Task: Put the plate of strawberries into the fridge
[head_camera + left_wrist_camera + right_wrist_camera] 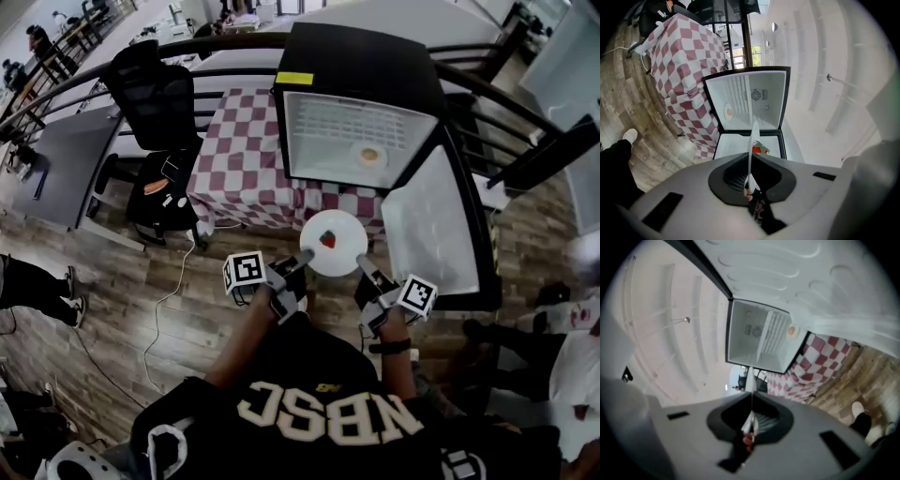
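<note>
While my left gripper (304, 260) and right gripper (362, 265) clamp the plate (348, 240) mid-frame, I fear tilt rolling the strawberry (327, 240) off.

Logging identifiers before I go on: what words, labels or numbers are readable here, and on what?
"NBSC": on the person's black shirt.
Yellow label on the fridge, at its top edge: too small to read.
Small yellow logo above "NBSC": blurred, unreadable.

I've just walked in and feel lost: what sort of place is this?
Probably an office or lab floor staged as a kitchen corner, not a home: a mini fridge stands open by a checked-cloth table, with a black office chair, a curved railing and desks beyond.
</note>
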